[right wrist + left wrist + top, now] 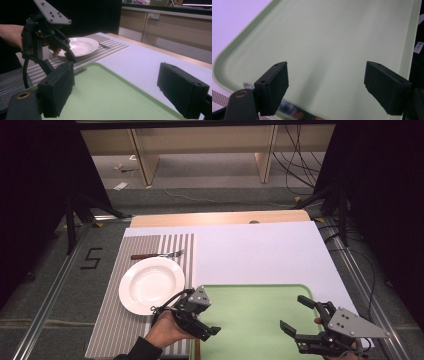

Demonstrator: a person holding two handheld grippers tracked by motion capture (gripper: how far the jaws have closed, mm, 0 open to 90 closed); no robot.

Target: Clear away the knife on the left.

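A white plate [150, 285] lies on a striped placemat [112, 325], with a wooden-handled fork [157, 255] just beyond it. A pale green tray [250, 320] sits at the front of the table. My left gripper [211, 316] hovers open over the tray's left edge, nothing between its jaws [327, 85]. Under it a knife [289, 110] lies along the tray's rim, its brown handle [196, 348] toward me. My right gripper [295, 314] is open and empty over the tray's right part [115, 90]. The right gripper view also shows the left gripper [67, 53] and the plate [82, 46].
A white sheet [260, 250] covers the table behind the tray [112, 100]. The table's wooden far edge [220, 217] shows beyond it. Black stands and cables flank the table on both sides. The fork [103, 45] lies past the plate.
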